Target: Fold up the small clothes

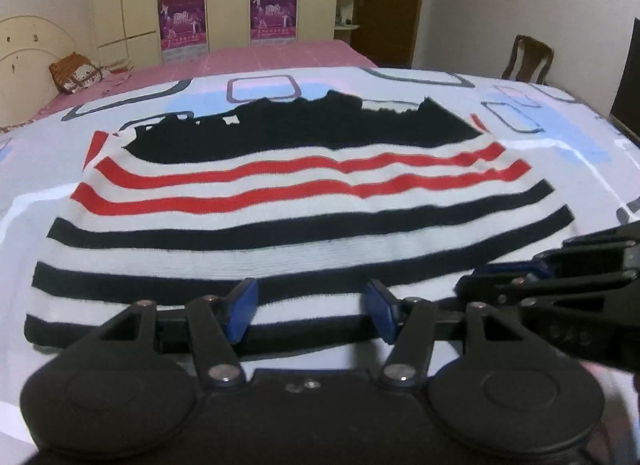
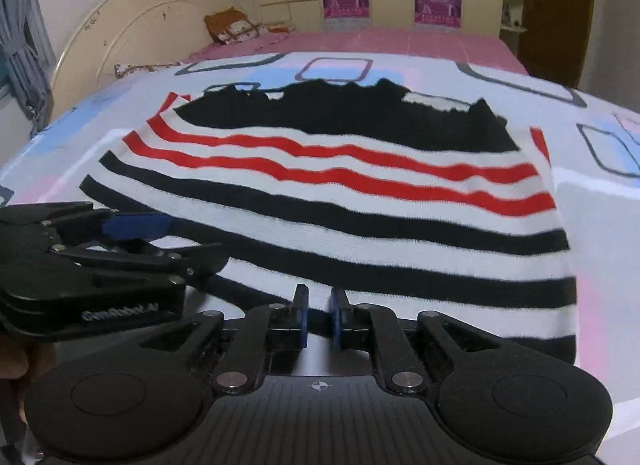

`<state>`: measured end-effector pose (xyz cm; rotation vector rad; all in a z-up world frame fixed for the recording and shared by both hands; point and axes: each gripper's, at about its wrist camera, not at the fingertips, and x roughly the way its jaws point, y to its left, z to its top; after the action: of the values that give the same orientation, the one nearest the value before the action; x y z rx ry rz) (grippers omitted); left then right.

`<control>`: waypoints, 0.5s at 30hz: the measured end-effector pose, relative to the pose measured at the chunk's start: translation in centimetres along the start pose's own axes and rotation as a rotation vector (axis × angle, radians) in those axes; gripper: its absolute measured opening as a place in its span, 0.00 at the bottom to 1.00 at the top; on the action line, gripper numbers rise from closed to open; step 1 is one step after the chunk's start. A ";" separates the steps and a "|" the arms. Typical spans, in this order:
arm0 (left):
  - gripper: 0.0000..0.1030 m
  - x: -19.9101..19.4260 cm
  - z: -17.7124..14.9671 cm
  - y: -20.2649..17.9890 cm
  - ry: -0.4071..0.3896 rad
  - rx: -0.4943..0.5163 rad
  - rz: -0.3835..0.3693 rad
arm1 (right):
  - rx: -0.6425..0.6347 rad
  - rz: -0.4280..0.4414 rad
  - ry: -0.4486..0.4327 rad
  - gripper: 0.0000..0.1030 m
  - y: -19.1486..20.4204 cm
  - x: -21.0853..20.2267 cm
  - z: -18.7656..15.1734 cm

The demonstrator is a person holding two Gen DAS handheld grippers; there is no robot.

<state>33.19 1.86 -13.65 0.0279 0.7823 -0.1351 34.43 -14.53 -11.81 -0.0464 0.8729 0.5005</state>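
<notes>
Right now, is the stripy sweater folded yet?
Not yet. The striped sweater lies spread flat on the bed sheet, with no fold showing. Both tongs, left and right, sit at its near hem, gripping nothing. All the folding is left.

patterned sheet (image 1: 520,113) white with blue and grey squares, under and ahead of jaws | pink bedspread (image 1: 280,55) beyond it | cushion (image 1: 76,71) far left ahead | 4 magenta posters (image 1: 182,21) on wardrobe, straight ahead | wooden chair (image 1: 528,57) far right | headboard (image 2: 132,33) far left
</notes>
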 end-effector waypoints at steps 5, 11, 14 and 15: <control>0.56 -1.7 -0.3 3.4 -0.029 -0.004 0.108 | 0.040 -0.125 -0.011 0.10 -3.7 -1.8 -0.5; 0.54 -2.2 -0.9 9.8 -0.007 -0.110 0.193 | 0.073 -0.215 0.003 0.10 -8.7 -3.5 -1.9; 0.52 -2.8 -0.6 10.3 -0.030 -0.135 0.203 | 0.055 -0.234 -0.024 0.10 -8.4 -4.4 -1.5; 0.52 -2.9 -0.5 10.4 -0.035 -0.142 0.201 | 0.058 -0.231 -0.038 0.10 -8.2 -4.6 -1.2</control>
<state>32.10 12.49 -12.22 -0.0303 0.7482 0.1107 34.71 -23.94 -10.51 -0.0839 0.8318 0.2589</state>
